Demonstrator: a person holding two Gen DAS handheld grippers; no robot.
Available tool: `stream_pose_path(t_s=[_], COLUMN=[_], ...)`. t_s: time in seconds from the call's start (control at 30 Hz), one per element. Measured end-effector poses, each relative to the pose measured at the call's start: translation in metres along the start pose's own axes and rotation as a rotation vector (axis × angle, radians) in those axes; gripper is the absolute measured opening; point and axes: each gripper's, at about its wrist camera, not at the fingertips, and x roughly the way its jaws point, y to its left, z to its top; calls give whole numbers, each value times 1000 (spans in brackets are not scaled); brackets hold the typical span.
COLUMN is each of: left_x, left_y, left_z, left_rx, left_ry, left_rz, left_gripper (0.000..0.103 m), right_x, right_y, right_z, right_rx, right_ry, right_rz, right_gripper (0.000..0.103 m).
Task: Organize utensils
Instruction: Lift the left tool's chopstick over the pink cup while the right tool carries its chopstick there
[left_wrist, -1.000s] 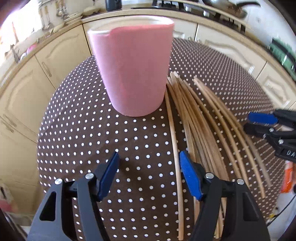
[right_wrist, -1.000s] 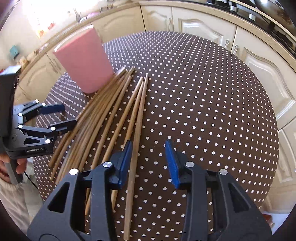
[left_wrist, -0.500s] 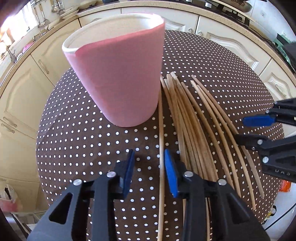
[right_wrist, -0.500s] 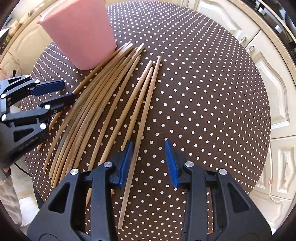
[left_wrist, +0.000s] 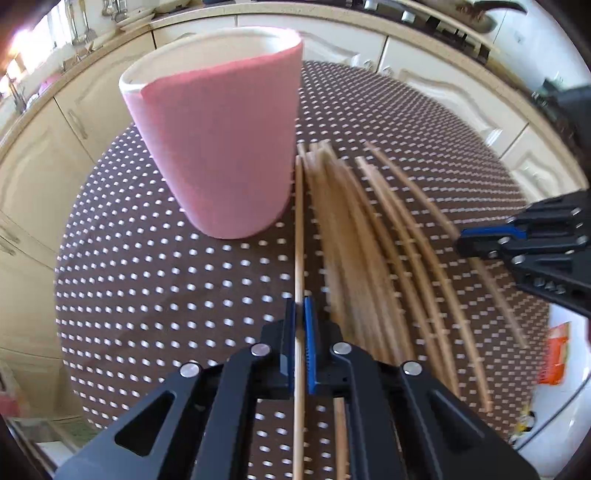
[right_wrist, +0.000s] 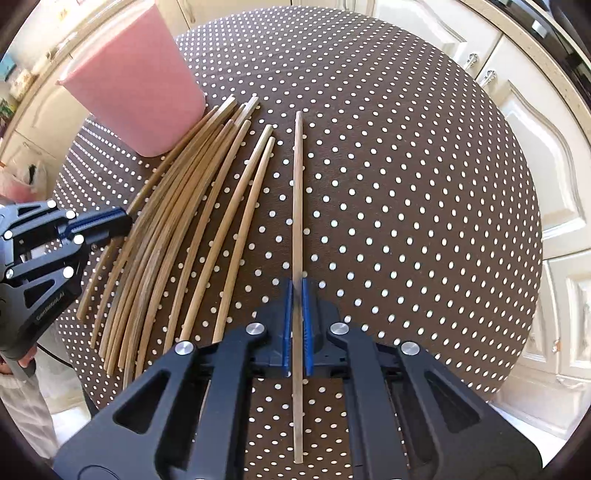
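Observation:
A pink cup (left_wrist: 221, 147) stands upright on the round dotted table (left_wrist: 147, 266). Several wooden chopsticks (left_wrist: 369, 258) lie fanned out to its right. My left gripper (left_wrist: 299, 314) is shut on the leftmost chopstick (left_wrist: 299, 221), whose far end reaches the cup's base. In the right wrist view the cup (right_wrist: 136, 85) is at the upper left and the pile of chopsticks (right_wrist: 177, 221) lies beside it. My right gripper (right_wrist: 297, 295) is shut on a single chopstick (right_wrist: 297, 192), set apart to the right of the pile. Each gripper shows in the other's view: the right (left_wrist: 480, 236), the left (right_wrist: 118, 221).
Cream kitchen cabinets (right_wrist: 517, 129) and a countertop (left_wrist: 406, 33) ring the table. An orange packet (left_wrist: 554, 350) lies past the table's right edge. A person's hand (right_wrist: 22, 362) holds the left gripper's handle. The right half of the tablecloth (right_wrist: 406, 184) is bare.
Both grippers have gone from open to shut, each on one chopstick. The right gripper's chopstick now sits apart from the pile. The right gripper has shifted over the table.

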Motion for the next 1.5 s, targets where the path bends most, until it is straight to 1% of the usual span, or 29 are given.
stream_pose_path(t_s=[0.07,0.17,0.23,0.33,0.4,0.53,0.6,0.63,0.73,0.8,0.87,0.93,0.97,1.1,1.17,1.2,1.27,1.33,1.4,1.5], left_x=[-8,-29,-42,-67,-85,-123,-140,-147,-165,-174,-177,-174,-173,-168,-153,-151,-143,-137,-129,-116], left_y=[-3,-5,-11,-13,-16,-18,-9,-5,1,9,18,23,26,36,51,53,59,62,66,69], left_z=[-3,-13,-16,-25,-26,-26,-25,-18,-2,2,7,12,14,24,41,43,53,56,58,57], left_rx=[0,11,28,34,47,42,11,-5,-68,-110,-141,-167,-178,-226,-244,-256,-279,-287,-299,-289], left_ry=[-29,-78,-116,-184,-249,-398,-476,-518,-669,-742,-808,-852,-879,-970,-1004,-1020,-1045,-1047,-1041,-1022], left_rz=[-12,-50,-66,-114,-134,-163,-184,-187,-168,-159,-121,-94,-86,-66,-40,-37,-20,-25,-34,-19], left_gripper=[5,5,5,5,5,5,5,5,5,5,5,5,5,5,5,5,5,5,5,5], right_x=[-4,-14,-26,-46,-62,-98,-113,-115,-130,-136,-136,-137,-146,-147,-145,-145,-144,-140,-132,-122], right_y=[-5,-11,-12,-14,-14,-16,-11,-9,6,24,29,32,37,44,46,48,50,49,47,51], right_z=[-7,-11,-13,-15,-13,1,11,15,25,24,36,45,45,58,66,67,71,77,82,83], right_rx=[14,34,42,42,43,39,42,45,44,57,63,73,76,78,85,86,96,103,109,82], right_ry=[-38,-94,-143,-225,-282,-427,-511,-540,-646,-702,-769,-822,-849,-952,-998,-1018,-1052,-1070,-1072,-1053], right_rz=[48,101,140,201,248,307,321,335,340,347,350,350,352,351,356,353,344,336,335,318], right_gripper=[6,6,6,6,6,6,6,6,6,6,6,6,6,6,6,6,6,6,6,6])
